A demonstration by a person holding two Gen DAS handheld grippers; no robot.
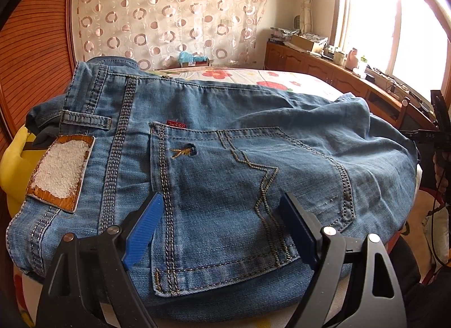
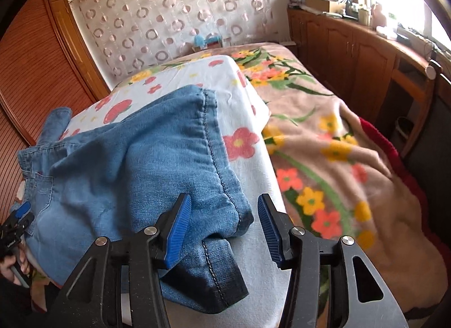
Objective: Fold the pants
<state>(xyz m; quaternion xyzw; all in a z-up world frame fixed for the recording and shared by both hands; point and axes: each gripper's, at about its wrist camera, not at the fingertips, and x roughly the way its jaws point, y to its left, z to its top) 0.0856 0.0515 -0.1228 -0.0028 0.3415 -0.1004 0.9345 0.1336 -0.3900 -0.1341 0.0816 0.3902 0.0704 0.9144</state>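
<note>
low over the jeans (image 1: 225, 158), both grippers' fingers (image 1: 143, 229) apart

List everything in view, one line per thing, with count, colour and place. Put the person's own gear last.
jeans: one pair, blue denim, folded on the bed, waistband and back pocket toward the left hand-held gripper, leg hems toward the right one
floral sheet: one, white with red and yellow flowers, under the jeans
blanket: one, tan with orange and yellow flowers, on the bed right of the sheet
curtain: one, beige with ring pattern, on the far wall
cabinet: one run, brown wood, under the window, cluttered on top
yellow cushion: one, beside the waistband
left hand-held gripper: one, black with blue pads, open over the back pocket
right hand-held gripper: one, black with blue pads, open over the hems
</note>
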